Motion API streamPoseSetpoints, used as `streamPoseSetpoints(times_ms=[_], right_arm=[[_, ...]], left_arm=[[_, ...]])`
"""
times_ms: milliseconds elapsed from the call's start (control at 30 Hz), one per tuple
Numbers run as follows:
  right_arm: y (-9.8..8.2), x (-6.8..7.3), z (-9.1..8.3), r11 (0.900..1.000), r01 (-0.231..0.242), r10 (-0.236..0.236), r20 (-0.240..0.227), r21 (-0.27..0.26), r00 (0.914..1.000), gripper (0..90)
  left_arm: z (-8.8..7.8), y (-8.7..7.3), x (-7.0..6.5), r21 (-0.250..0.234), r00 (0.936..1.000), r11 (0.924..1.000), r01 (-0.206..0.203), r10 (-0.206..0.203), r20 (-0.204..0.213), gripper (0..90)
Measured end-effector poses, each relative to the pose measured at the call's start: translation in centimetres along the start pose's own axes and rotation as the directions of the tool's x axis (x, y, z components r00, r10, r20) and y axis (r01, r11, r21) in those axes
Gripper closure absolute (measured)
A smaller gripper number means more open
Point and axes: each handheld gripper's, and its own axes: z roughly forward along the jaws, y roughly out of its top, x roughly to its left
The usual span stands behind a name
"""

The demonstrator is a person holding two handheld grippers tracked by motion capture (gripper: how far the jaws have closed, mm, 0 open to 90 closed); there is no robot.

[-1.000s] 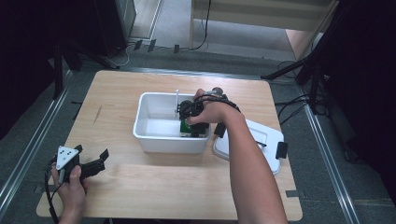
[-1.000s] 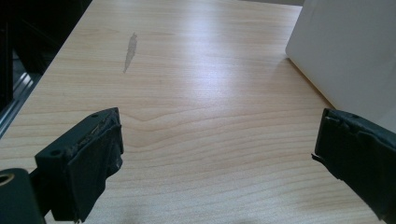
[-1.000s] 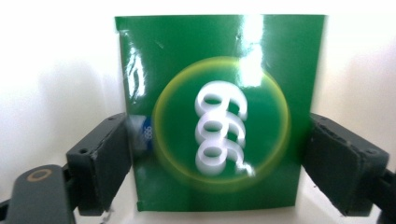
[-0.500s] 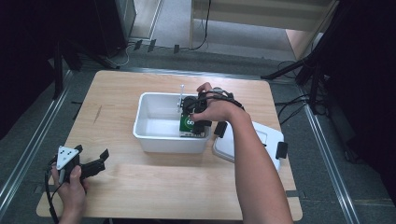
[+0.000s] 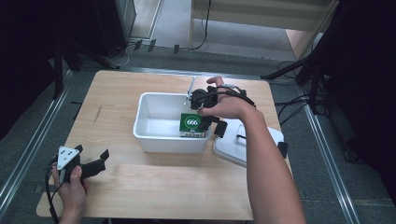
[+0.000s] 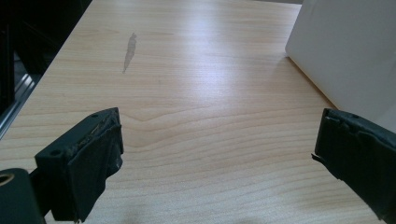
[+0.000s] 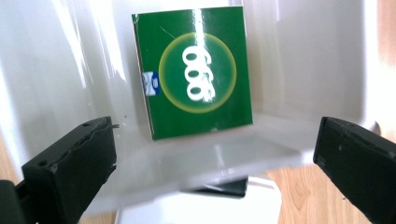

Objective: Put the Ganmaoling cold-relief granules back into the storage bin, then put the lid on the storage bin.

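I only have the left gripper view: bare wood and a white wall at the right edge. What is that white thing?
Observer: It is a white tub standing mid-table; the high view shows it open on top.
Operator: Anything inside it?
Observer: A green box printed 666 sits in its right end, by the wall.
Operator: Where is the right claw?
Observer: The right claw hangs over that end of the tub, open, with the box lying between and beyond its jaws, untouched.
Operator: And the tub's lid?
Observer: A white lid lies flat on the table just right of the tub.
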Motion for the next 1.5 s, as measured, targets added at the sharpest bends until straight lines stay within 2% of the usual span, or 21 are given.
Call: streamPoseSetpoints(times_ms=[133, 567, 600, 900, 1233, 1500], right_arm=[[-1.0, 0.0, -1.0, 1.0, -0.018, 0.018, 0.007, -0.012, 0.9998, 0.0], [-4.2, -0.4, -2.9, 0.998, -0.06, 0.06, 0.023, -0.025, 0.9979, 0.0], [-4.8, -0.4, -3.1, 0.997, -0.078, 0.079, 0.024, -0.021, 0.9966, 0.0], [-7.3, -0.5, -3.5, 0.994, -0.105, 0.106, 0.04, -0.012, 0.9936, 0.0], [-10.8, -0.2, -3.6, 0.987, -0.158, 0.158, 0.041, -0.003, 0.9866, 0.0], [-12.4, 0.1, -3.1, 0.984, -0.178, 0.178, 0.033, 0.0, 0.9835, 0.0]], left_arm=[[0.0, 0.0, 0.0, 0.001, 1.0, 1.0, 0.0, 0.0, 0.001, 1.7], [0.0, 0.0, 0.0, 0.001, 1.0, 1.0, -0.002, 0.002, 0.002, 1.7], [0.0, 0.0, 0.0, 0.001, 1.0, 1.0, -0.001, 0.001, 0.001, 1.7], [-0.1, 0.0, 0.0, 0.0, 1.0, 1.0, -0.001, 0.001, 0.001, 1.7], [0.0, 0.0, -0.1, 0.001, 1.0, 1.0, -0.005, 0.005, -0.001, 1.7], [-0.1, 0.0, -0.1, 0.001, 0.9999, 1.0, -0.01, 0.01, -0.003, 1.7]])
